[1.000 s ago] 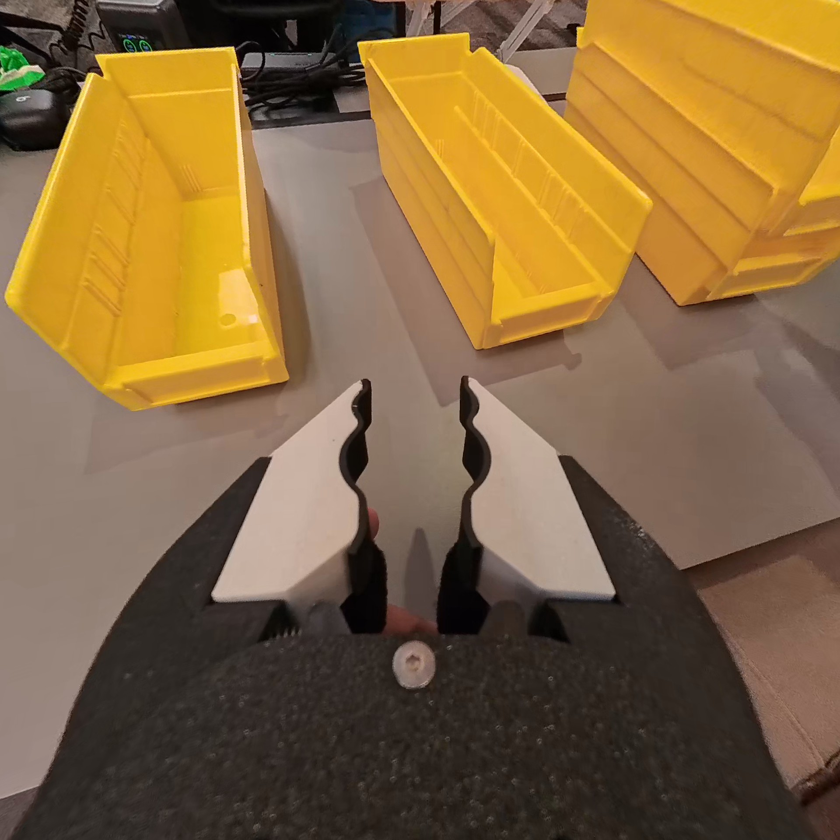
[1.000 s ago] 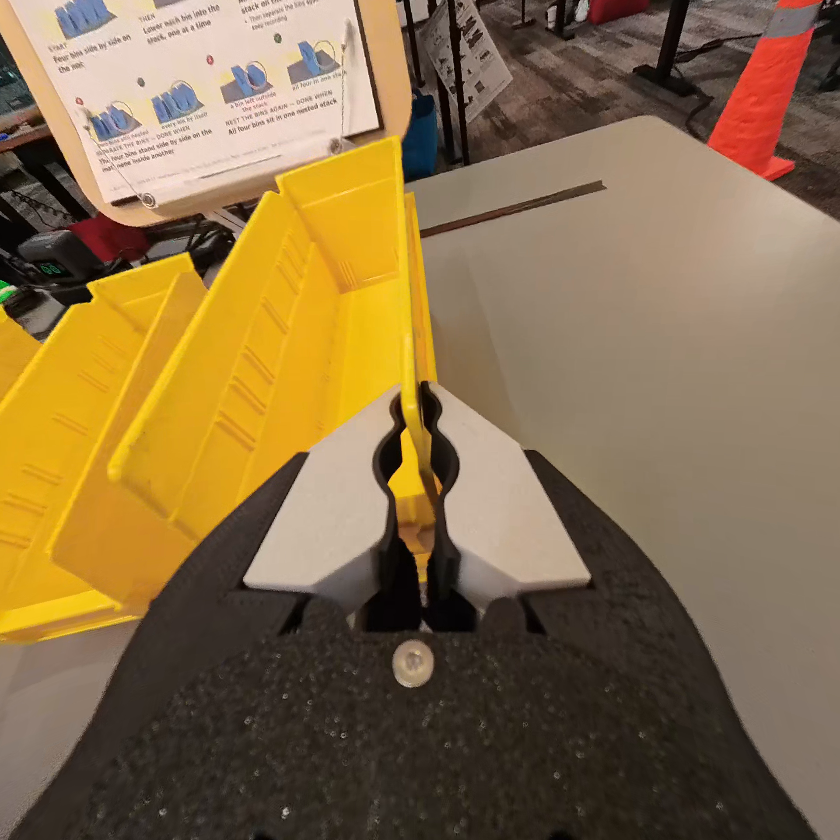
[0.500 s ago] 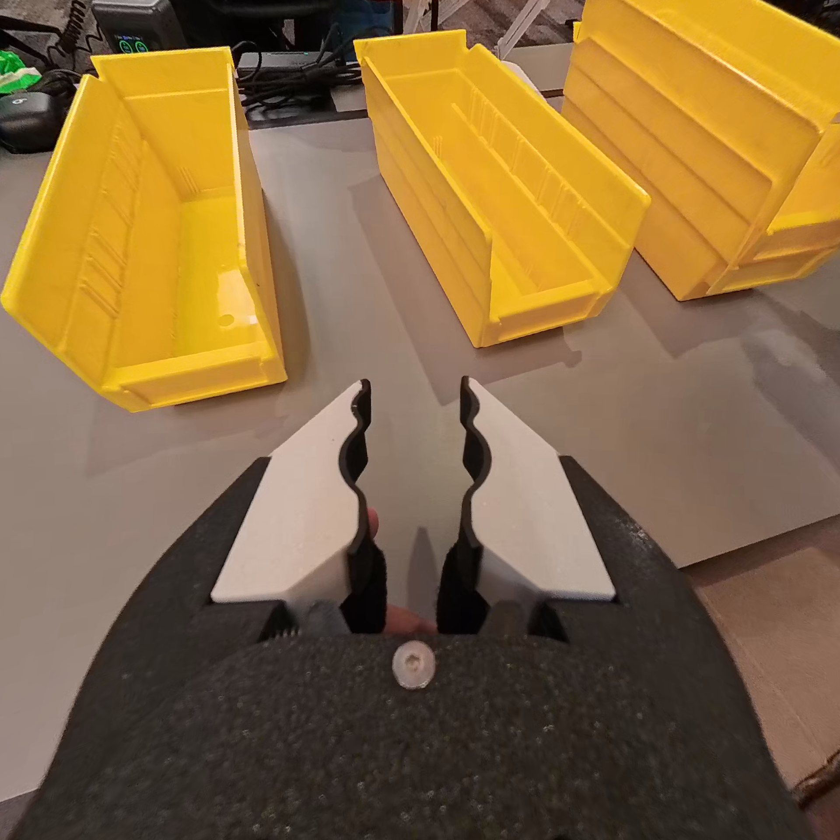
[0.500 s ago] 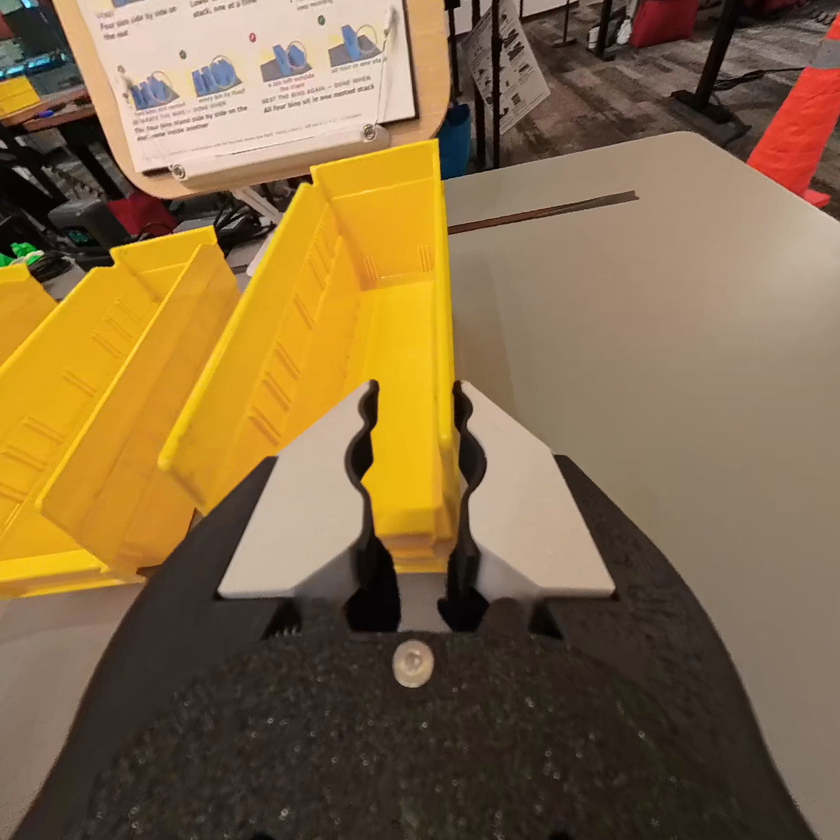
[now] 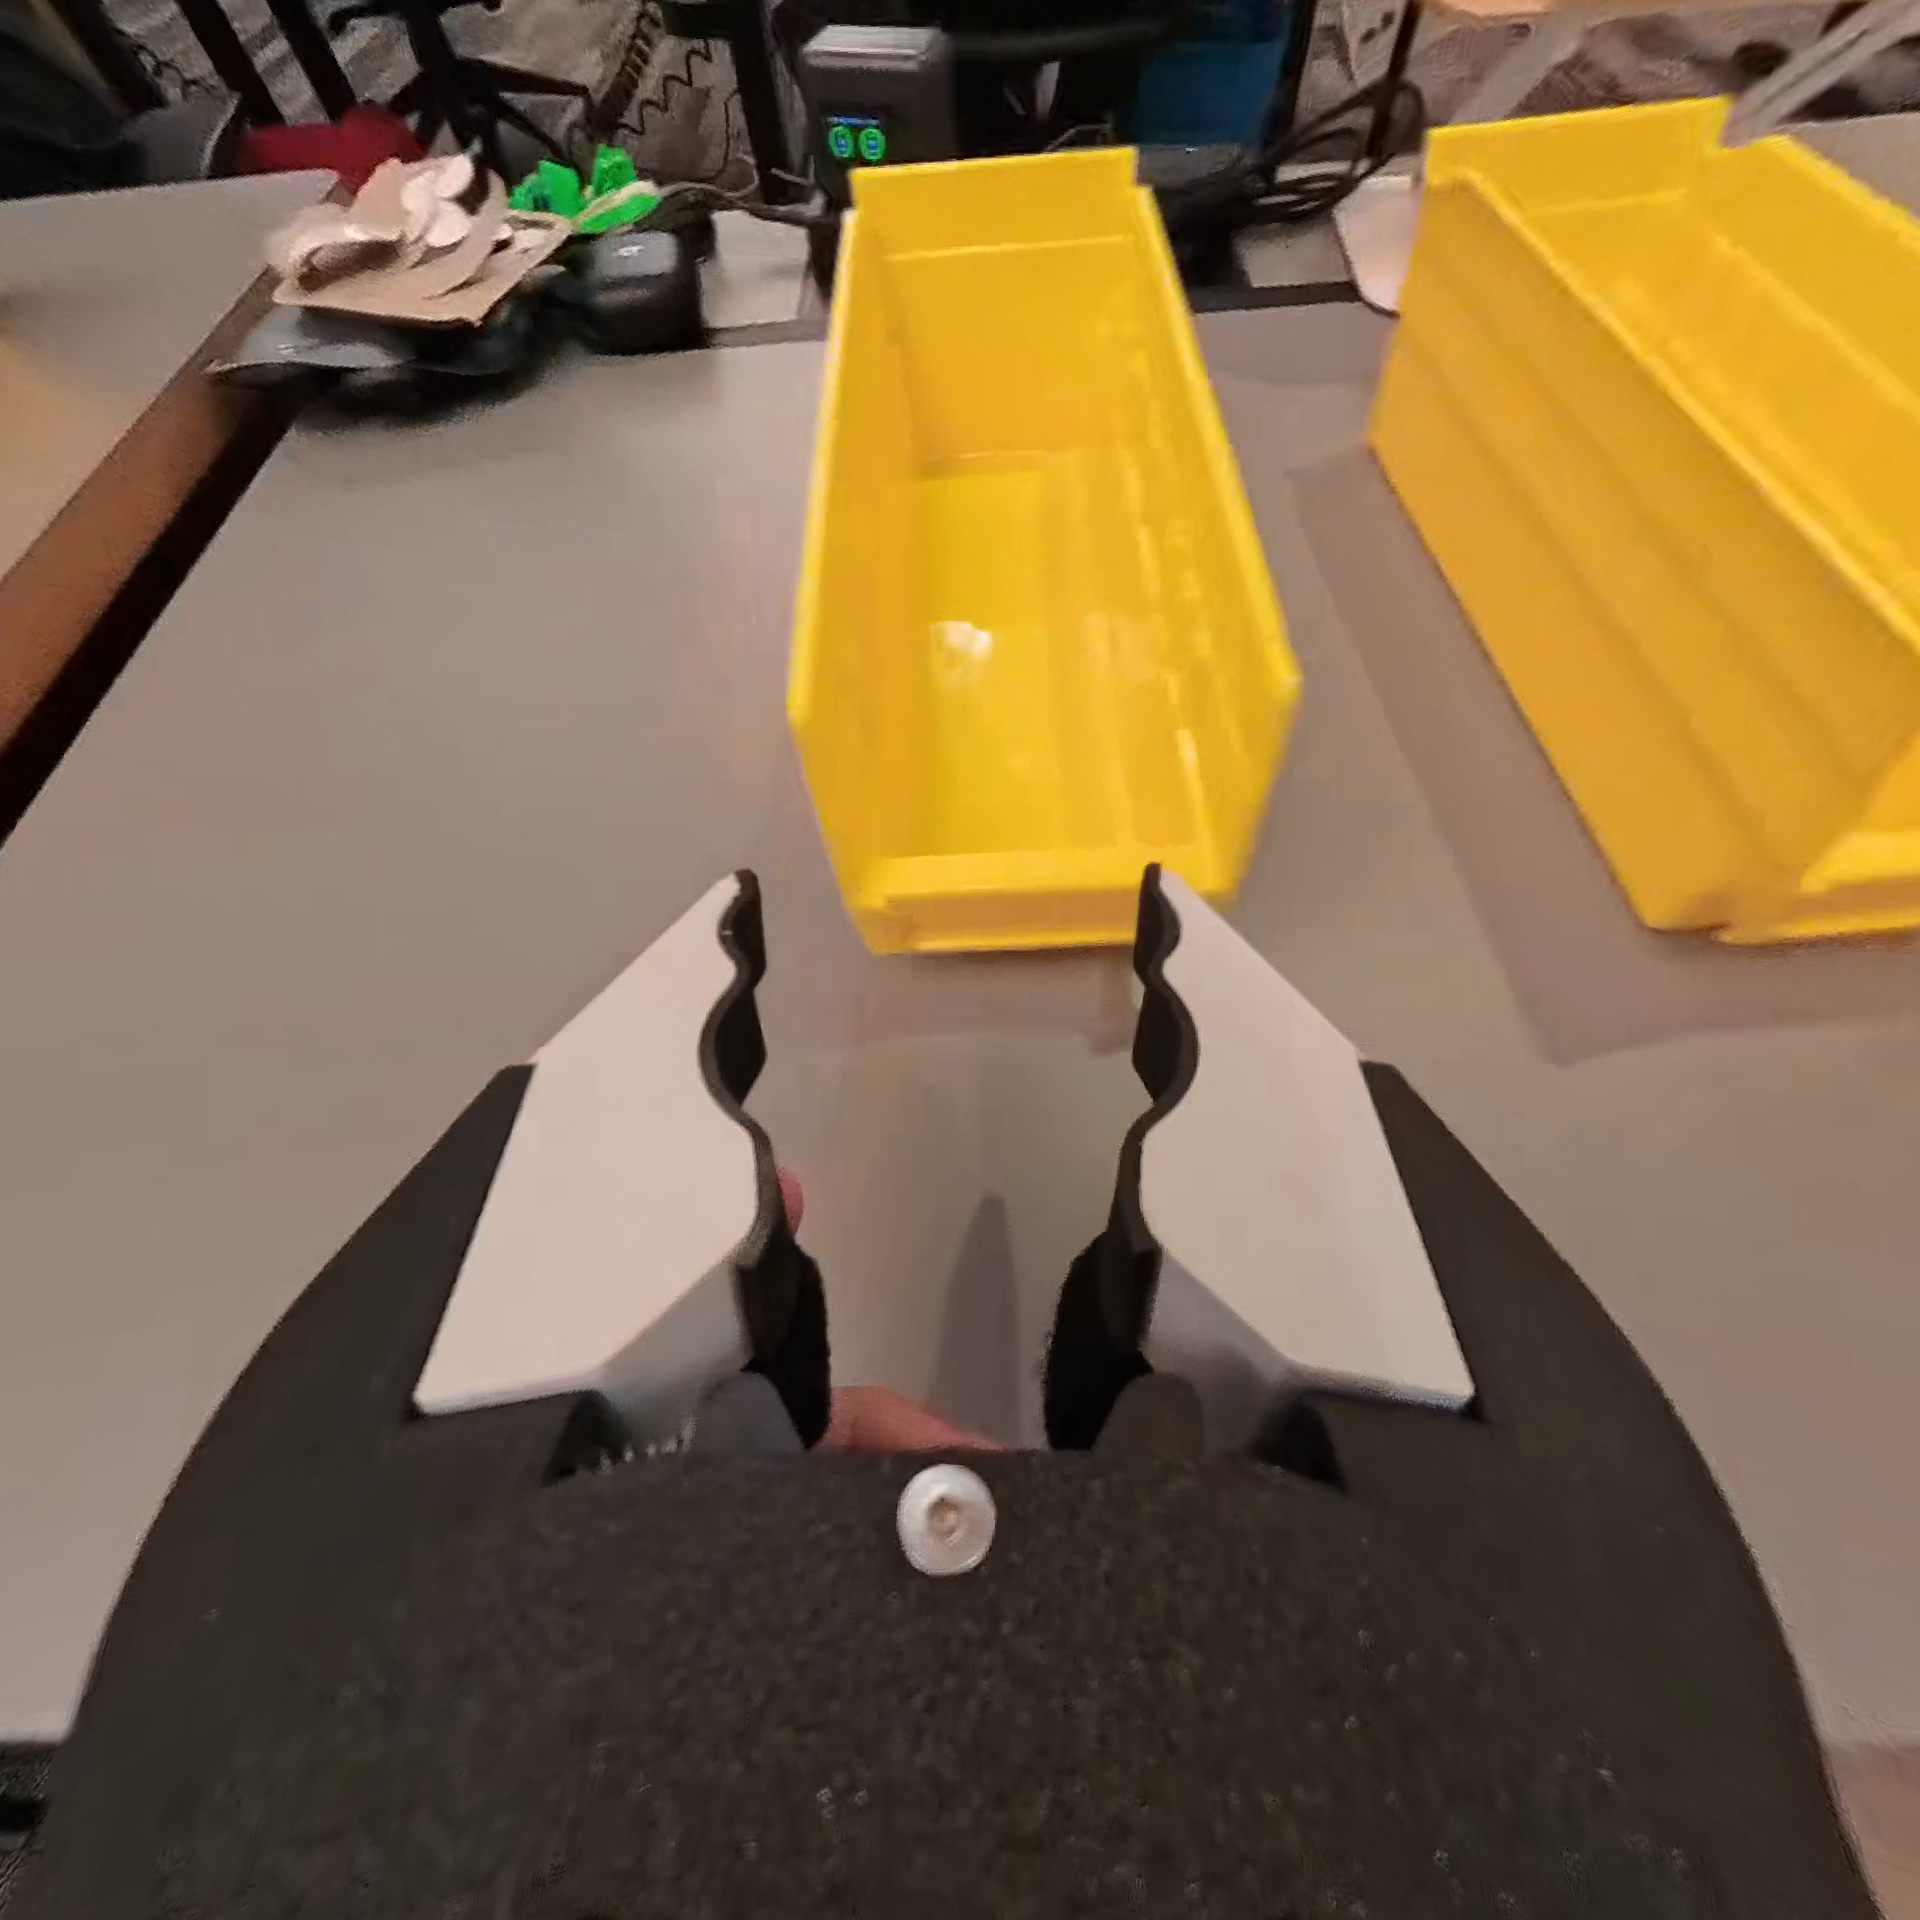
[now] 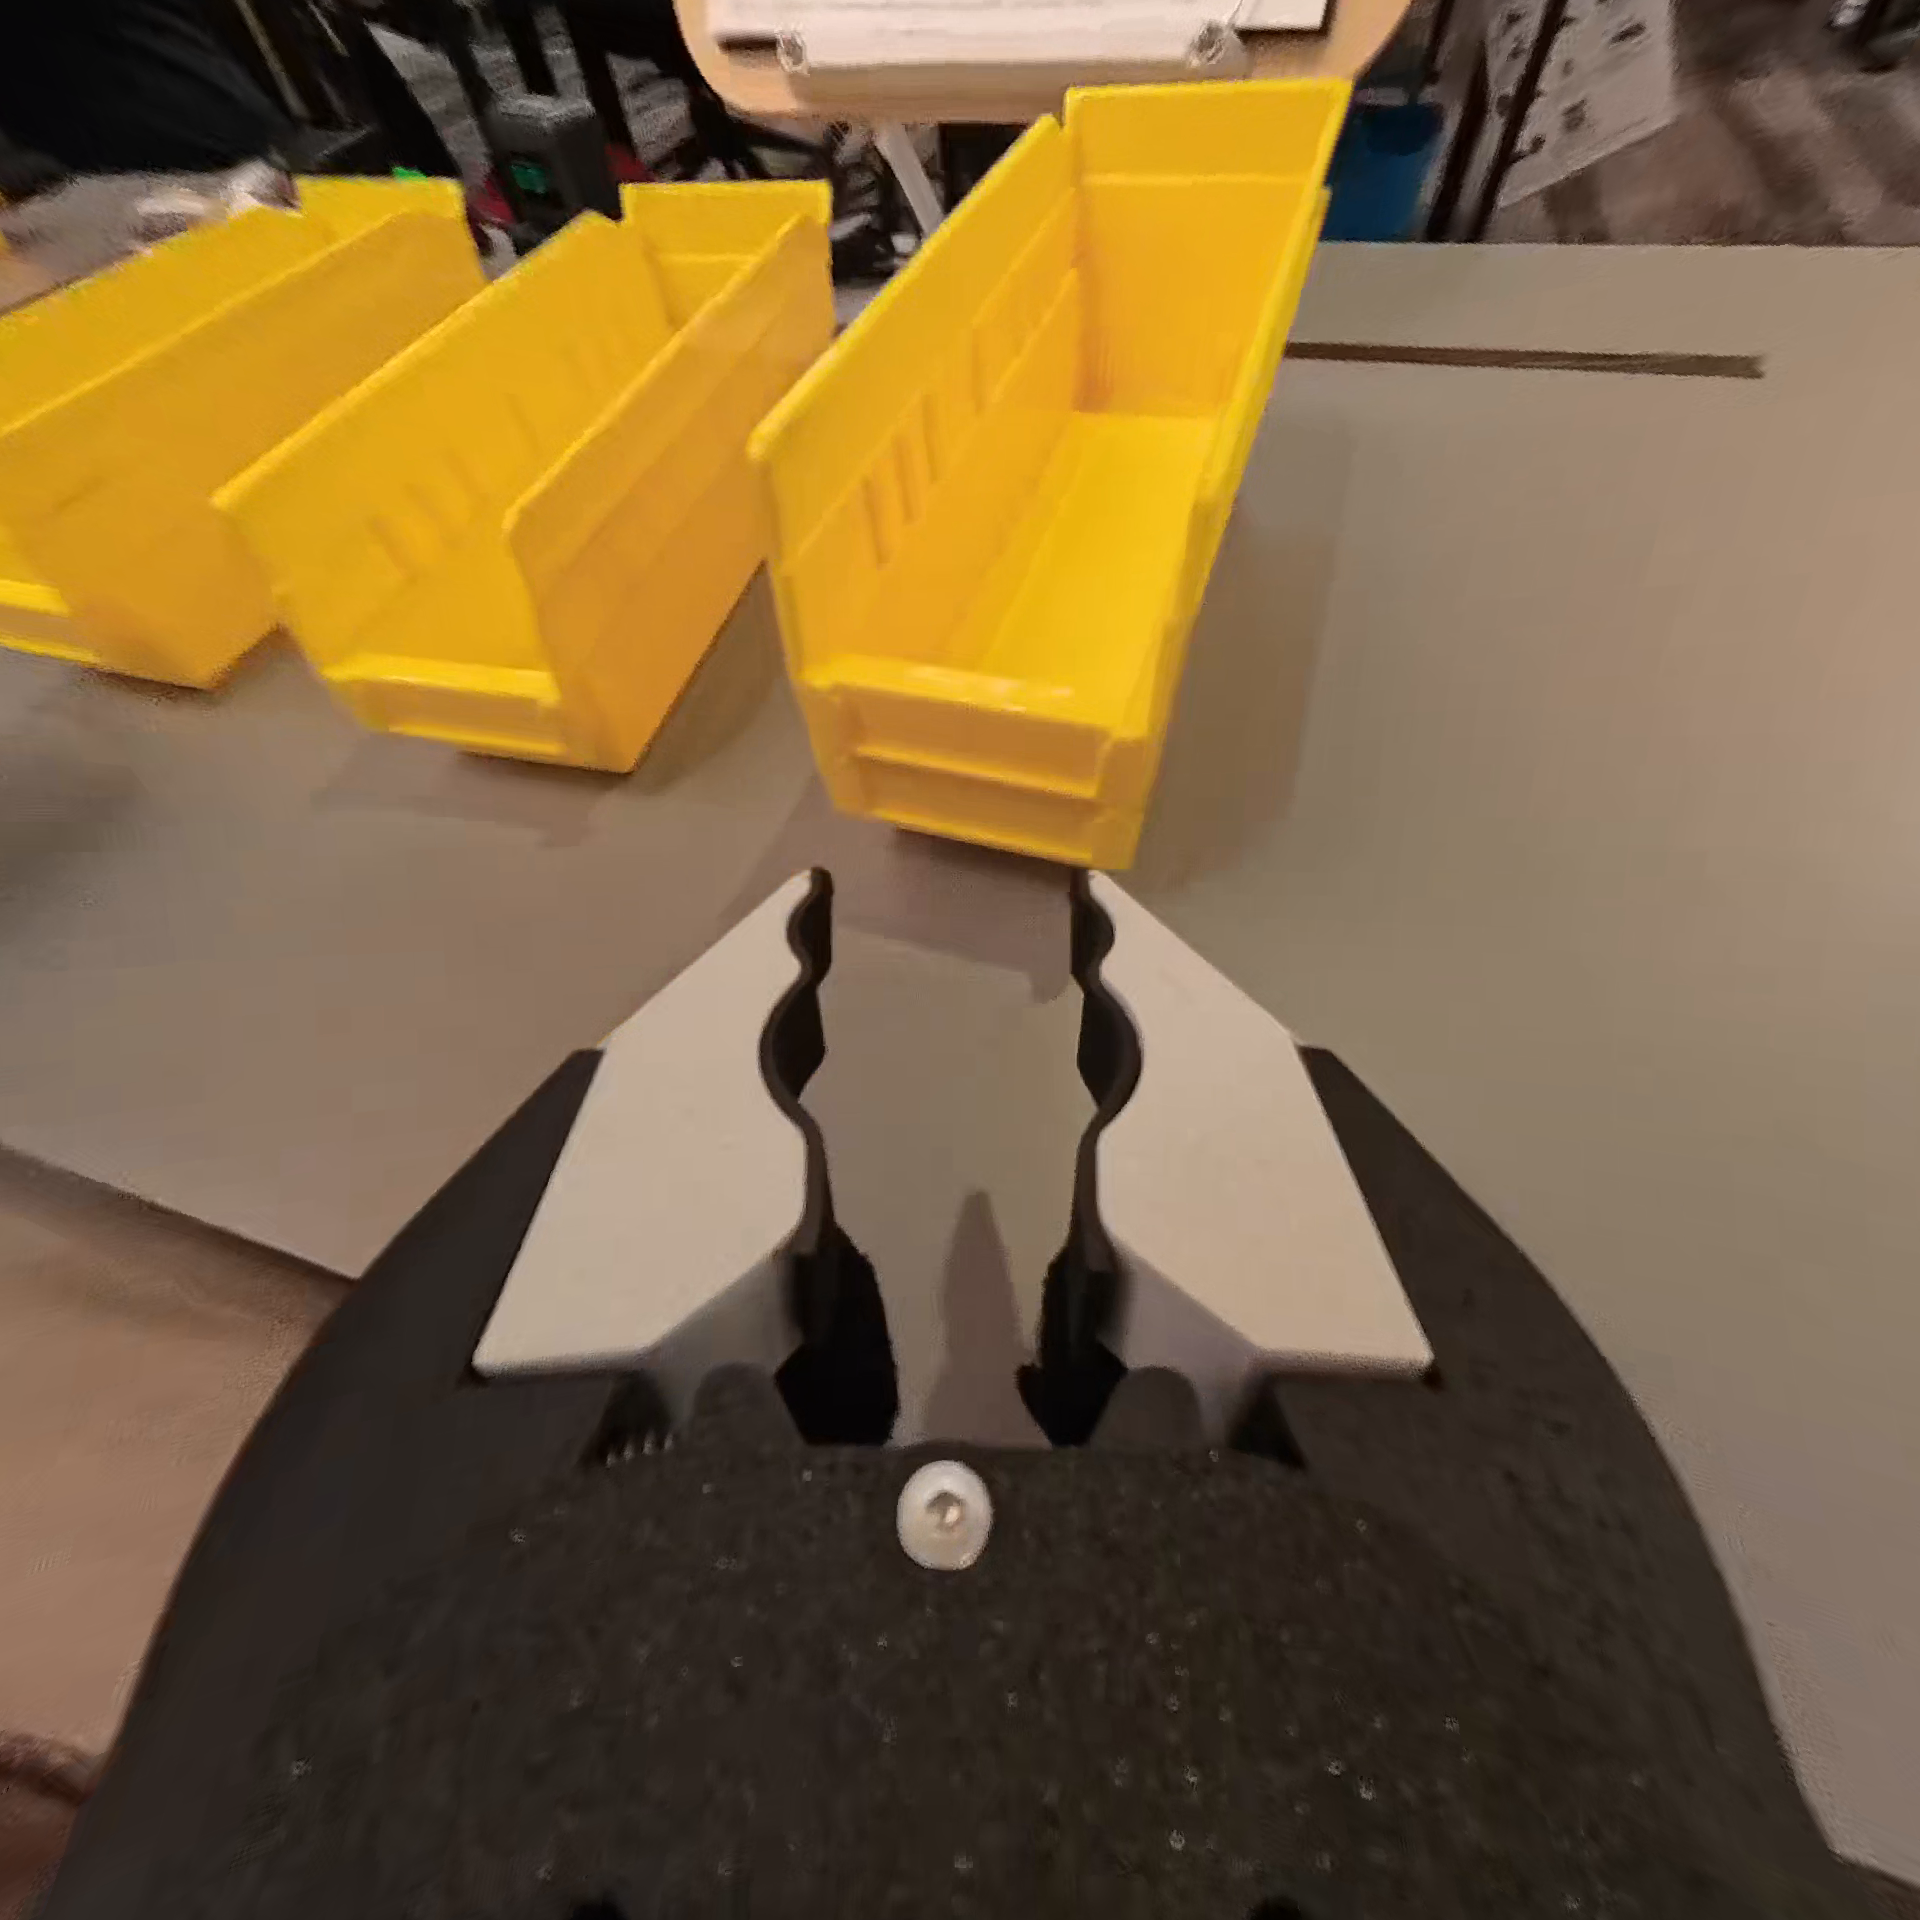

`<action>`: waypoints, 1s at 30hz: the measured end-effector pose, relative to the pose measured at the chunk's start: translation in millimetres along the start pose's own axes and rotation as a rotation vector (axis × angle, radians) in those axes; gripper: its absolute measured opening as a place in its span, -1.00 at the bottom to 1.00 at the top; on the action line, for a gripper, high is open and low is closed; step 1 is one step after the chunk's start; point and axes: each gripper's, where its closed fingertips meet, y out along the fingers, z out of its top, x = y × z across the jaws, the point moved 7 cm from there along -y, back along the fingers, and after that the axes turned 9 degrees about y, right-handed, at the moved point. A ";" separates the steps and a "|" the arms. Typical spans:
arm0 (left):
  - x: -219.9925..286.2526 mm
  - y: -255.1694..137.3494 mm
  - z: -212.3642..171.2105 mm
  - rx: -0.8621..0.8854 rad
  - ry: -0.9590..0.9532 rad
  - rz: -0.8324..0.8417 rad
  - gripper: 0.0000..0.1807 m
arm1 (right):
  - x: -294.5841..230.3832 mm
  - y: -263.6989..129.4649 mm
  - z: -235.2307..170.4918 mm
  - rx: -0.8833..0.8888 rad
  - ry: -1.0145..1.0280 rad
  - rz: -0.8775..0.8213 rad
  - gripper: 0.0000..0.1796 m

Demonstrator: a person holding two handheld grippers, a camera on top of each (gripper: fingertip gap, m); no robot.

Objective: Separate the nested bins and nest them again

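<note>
Grey table (image 6: pixel 1558 727): carries all the bins; bare surface lies under and to the right of the right gripper

Nested pair of bins (image 6: pixel 1049 499), yellow: dead ahead of the right gripper (image 6: pixel 948 894), just past its fingertips and apart from them; two stacked front lips show one bin seated in another. A second ago this gripper pinched the pair's right wall; now it has let go and backed off, jaws spread and empty, so the pair rests on the table

Middle bin (image 6: pixel 520 499) and far-left bin (image 6: pixel 156 416), yellow: left of the right gripper, side by side, apart

Single bin (image 5: pixel 1039 582), yellow: straight ahead of the left gripper (image 5: pixel 940 904), front lip just beyond the tips. Previously it sat off to this gripper's left; the gripper has swung to face it and spread its jaws wider, holding nothing

Judgement: re-nesting appears under way, with this single bin the likely next pick

Clutter of paper and green scraps (image 5: pixel 447 239): far left, beyond the table edge
</note>
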 end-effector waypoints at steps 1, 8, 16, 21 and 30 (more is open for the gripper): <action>-8.3 7.5 -0.2 -0.001 -0.011 -0.006 -0.23 | -1.5 -3.2 4.5 0.024 0.014 0.025 -0.50; -34.0 72.8 -2.6 -0.077 -0.075 0.012 -0.52 | 1.1 -8.7 9.0 0.048 -0.010 0.090 -0.51; -23.0 77.0 21.4 -0.033 -0.131 0.042 -1.00 | -1.2 -12.8 10.7 0.059 0.030 0.120 -0.54; -3.6 34.8 57.3 0.097 -0.268 0.066 -1.00 | 4.2 -14.3 10.3 0.052 0.053 0.118 -0.55; 127.6 -26.9 152.5 0.359 -0.290 -0.008 -1.00 | 7.5 -12.3 12.4 0.051 0.060 0.107 -0.56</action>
